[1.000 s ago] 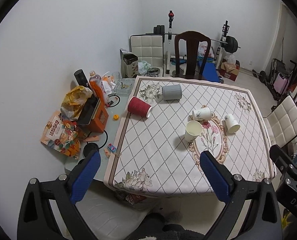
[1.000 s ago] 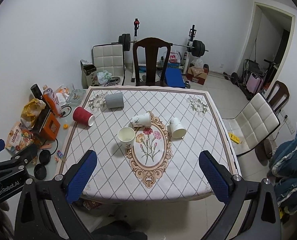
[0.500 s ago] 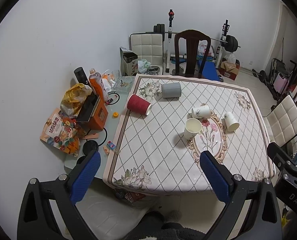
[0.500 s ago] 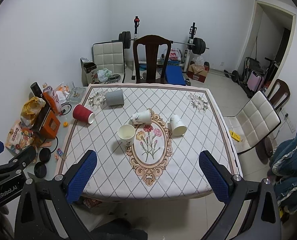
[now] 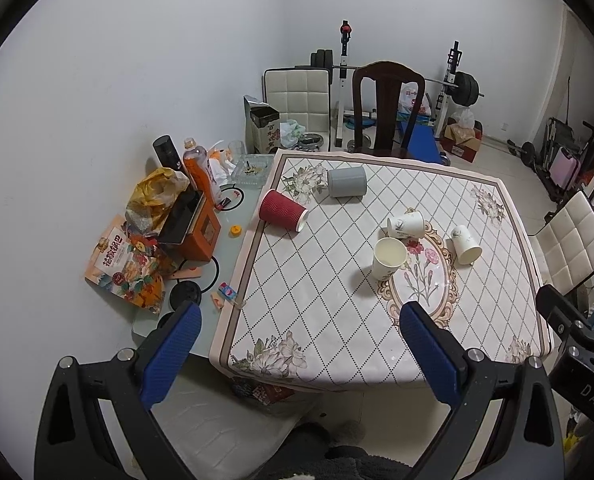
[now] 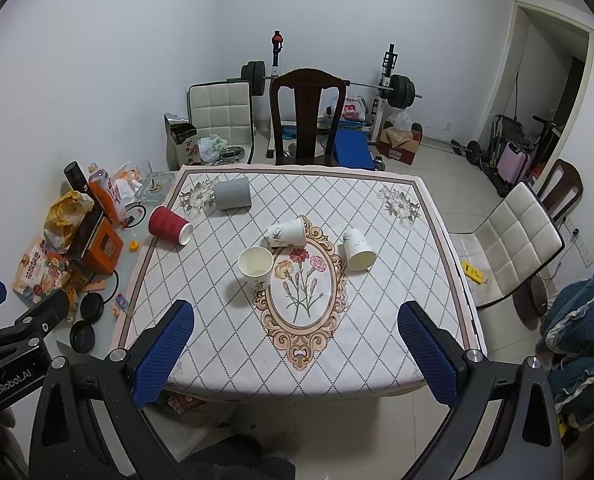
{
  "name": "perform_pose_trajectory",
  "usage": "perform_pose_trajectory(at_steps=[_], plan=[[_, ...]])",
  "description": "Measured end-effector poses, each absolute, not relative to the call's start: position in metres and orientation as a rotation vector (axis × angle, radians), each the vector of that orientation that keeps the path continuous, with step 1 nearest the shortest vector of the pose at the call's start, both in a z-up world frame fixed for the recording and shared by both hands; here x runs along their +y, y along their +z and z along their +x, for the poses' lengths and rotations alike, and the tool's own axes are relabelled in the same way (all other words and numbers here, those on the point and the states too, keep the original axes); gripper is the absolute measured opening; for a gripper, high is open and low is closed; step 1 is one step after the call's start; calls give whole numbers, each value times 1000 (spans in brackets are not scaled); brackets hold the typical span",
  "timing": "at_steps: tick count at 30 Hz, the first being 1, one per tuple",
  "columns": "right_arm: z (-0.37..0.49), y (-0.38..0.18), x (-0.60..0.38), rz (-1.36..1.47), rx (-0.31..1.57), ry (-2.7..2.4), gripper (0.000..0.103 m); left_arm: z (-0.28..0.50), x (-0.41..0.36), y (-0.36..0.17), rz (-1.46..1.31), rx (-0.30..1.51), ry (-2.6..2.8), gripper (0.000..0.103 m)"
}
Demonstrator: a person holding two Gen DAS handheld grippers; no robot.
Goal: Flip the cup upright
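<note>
Several cups are on the table (image 5: 317, 280) (image 6: 377, 340). A white paper cup (image 5: 389, 258) (image 6: 256, 268) stands upright. Two white paper cups lie on their sides: one (image 5: 405, 225) (image 6: 286, 233) behind it, one (image 5: 465, 245) (image 6: 359, 250) to the right. A red ribbed cup (image 5: 282, 211) (image 6: 169, 225) and a grey cup (image 5: 347, 182) (image 6: 232, 195) also lie on their sides at the far left. My left gripper (image 5: 297, 354) and right gripper (image 6: 293, 356) are open and empty, held high, back from the table's near edge.
A glass side table (image 5: 233, 248) at the left holds snack bags, an orange box (image 5: 195, 226), bottles and lids. A dark wooden chair (image 6: 307, 116) stands behind the table, a white chair (image 6: 513, 240) at its right. Gym weights line the far wall.
Both grippers have drawn back and up a little; the table looks slightly smaller and farther. The cups have not moved.
</note>
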State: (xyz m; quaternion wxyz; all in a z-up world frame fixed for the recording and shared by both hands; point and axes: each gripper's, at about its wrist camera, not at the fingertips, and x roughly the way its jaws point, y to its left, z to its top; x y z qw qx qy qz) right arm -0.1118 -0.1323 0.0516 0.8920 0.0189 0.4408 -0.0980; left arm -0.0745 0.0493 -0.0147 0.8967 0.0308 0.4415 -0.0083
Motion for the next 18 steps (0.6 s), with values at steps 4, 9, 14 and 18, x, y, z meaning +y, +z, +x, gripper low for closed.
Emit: perform_pose_trajectory(at_steps=[4,9,14,18], plan=[[-113,51,-132,34,915,-201,103,-79,47,-13,65,910,-19,101],[-113,54,-132,27,912,-194,103,-77,46,-11,62,910,-18,101],[-110,54,-133,29,915,-194,103,-77,45,-10,63,909,-15,101],[-110,54,-134,28,915,-192,103,-73,43,-9,65,911,-14,101]])
